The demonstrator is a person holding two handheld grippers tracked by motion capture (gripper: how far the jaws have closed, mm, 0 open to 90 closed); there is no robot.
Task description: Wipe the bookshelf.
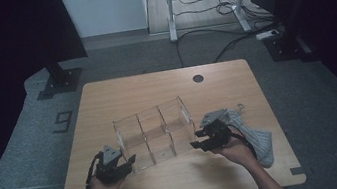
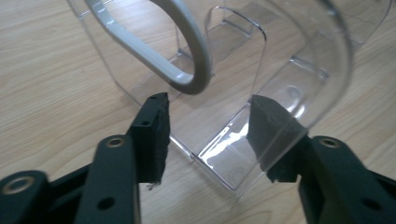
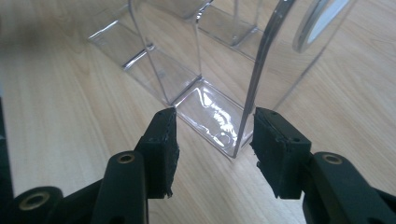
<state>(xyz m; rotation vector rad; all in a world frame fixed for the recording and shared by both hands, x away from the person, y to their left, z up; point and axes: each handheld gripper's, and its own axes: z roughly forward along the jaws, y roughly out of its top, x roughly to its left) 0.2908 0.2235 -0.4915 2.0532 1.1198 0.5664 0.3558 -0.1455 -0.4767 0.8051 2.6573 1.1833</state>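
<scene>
Straddling the ends of the clear organizer [image 1: 155, 134], which sits mid-counter [image 1: 106, 96], both tools look set to grip it. The left tool [image 2: 208, 135] has its jaws apart around the organizer's near corner, pads not pressing; a grey curved handle [image 2: 187, 70] hangs above them. The right tool [image 3: 212, 149] stands likewise apart, one thin wall between its jaws. Beside the organizer's right end lies grey cloth [image 1: 259, 141]. Uneven clamping on slick plastic could tilt, slip or crack the organizer.
</scene>
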